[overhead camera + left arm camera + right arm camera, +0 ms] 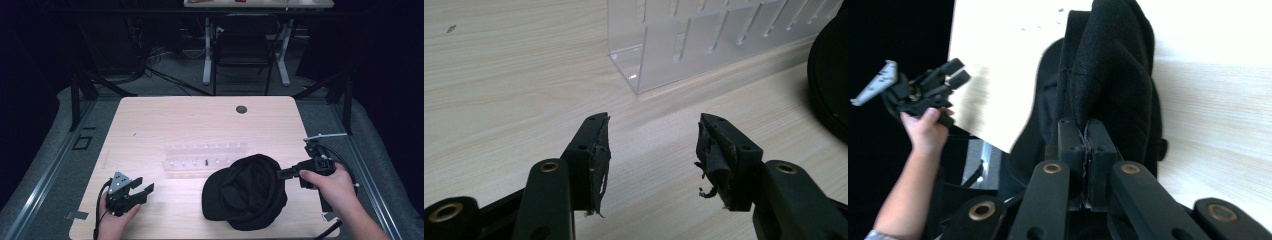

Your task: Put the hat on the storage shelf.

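Note:
A black cap (245, 192) lies on the wooden table (200, 120) at the front right, brim toward the left. My right gripper (281, 174) is shut on the cap's right edge; in the right gripper view its jaws pinch a fold of the black cap (1113, 75). My left gripper (142, 187) stands open near the front left of the table, nothing between its fingers. In the left gripper view the left gripper (651, 145) faces a clear acrylic rack (704, 40), and the cap's rim (829, 85) shows at the right edge.
The clear acrylic rack (205, 157) with several slots stands mid-table, just behind the cap. A dark round grommet (241, 109) sits near the table's far edge. A chair and desk legs (245, 50) stand beyond the table.

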A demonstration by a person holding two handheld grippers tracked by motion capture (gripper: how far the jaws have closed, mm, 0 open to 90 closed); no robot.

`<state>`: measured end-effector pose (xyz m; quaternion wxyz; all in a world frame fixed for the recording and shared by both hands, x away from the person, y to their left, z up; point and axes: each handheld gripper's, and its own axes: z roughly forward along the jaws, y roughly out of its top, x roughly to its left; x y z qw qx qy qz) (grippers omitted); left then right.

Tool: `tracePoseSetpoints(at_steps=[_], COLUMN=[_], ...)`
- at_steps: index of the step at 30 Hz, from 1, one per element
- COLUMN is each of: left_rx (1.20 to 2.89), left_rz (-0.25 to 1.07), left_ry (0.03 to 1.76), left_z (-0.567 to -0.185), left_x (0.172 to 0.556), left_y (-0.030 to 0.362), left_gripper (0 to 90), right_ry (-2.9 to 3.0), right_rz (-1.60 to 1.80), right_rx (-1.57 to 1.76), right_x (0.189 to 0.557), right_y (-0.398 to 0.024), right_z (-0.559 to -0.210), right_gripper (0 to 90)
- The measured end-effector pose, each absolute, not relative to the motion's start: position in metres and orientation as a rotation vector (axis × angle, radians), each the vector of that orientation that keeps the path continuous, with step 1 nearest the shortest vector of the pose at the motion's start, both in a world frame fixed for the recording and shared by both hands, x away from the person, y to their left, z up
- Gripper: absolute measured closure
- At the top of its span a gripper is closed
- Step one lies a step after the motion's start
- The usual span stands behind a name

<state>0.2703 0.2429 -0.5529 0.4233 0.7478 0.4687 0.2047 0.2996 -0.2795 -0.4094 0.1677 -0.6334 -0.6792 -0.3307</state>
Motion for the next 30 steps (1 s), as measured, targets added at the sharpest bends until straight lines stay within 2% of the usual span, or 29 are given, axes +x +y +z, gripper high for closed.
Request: tracePoseSetpoints(at_steps=[30], left_rx=[1.869], left_rz=[0.509], left_ry=[1.175], left_z=[-0.554], left_x=[0.270], left_y=[0.242], left_gripper=[46.9], right_ry=[-1.908], right_rz=[-1.241], right_rx=[-1.661], right_x=[0.299], right_y=[-0.264], right_z=[-0.349], right_gripper=[88.5])
